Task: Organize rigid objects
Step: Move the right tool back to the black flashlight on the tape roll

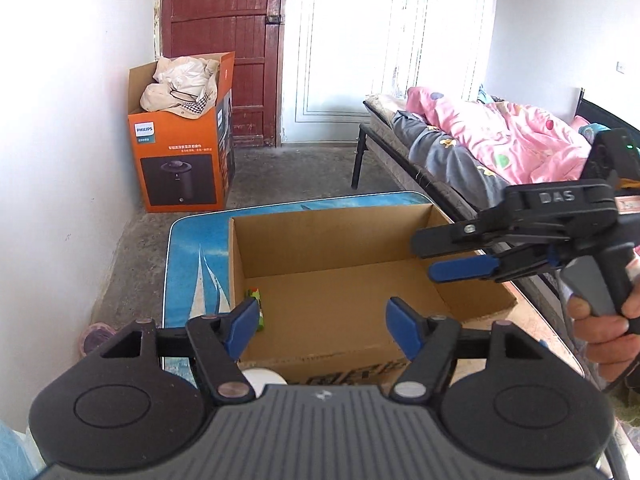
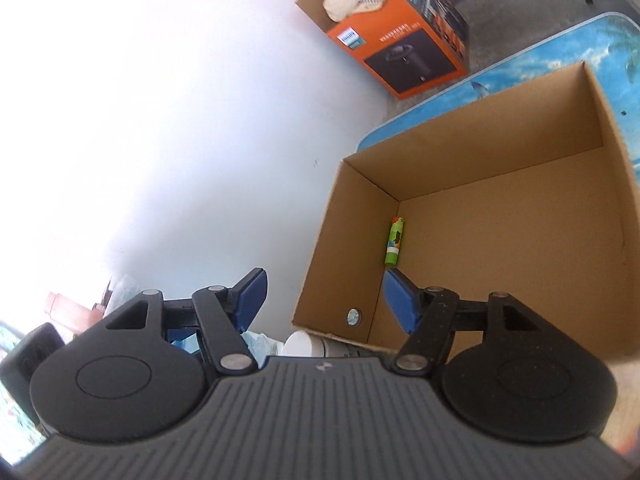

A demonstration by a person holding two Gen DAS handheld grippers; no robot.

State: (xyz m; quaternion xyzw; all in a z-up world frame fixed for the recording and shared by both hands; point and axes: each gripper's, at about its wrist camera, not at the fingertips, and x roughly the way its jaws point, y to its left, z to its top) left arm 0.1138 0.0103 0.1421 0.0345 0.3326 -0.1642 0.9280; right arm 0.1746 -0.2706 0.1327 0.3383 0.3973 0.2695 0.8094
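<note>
An open brown cardboard box [image 1: 472, 300] stands on a blue patterned table [image 1: 192, 252]. A small green tube [image 1: 258, 304] lies inside along the box's left wall; it also shows in the right wrist view [image 2: 395, 242]. My left gripper [image 1: 324, 330] is open and empty above the box's near edge. My right gripper [image 2: 324, 300] is open and empty over the box's [image 2: 520, 220] near left corner; it also shows in the left wrist view [image 1: 424, 260] above the box's right wall. A white round object [image 2: 304, 344] sits just before the box, mostly hidden.
An orange Philips carton [image 1: 180, 152] with cloth in it stands on the floor by the white wall and red door [image 1: 224, 40]. A bed with a pink quilt [image 1: 500, 136] runs along the right. A pinkish bottle [image 2: 66, 306] and clutter lie at left.
</note>
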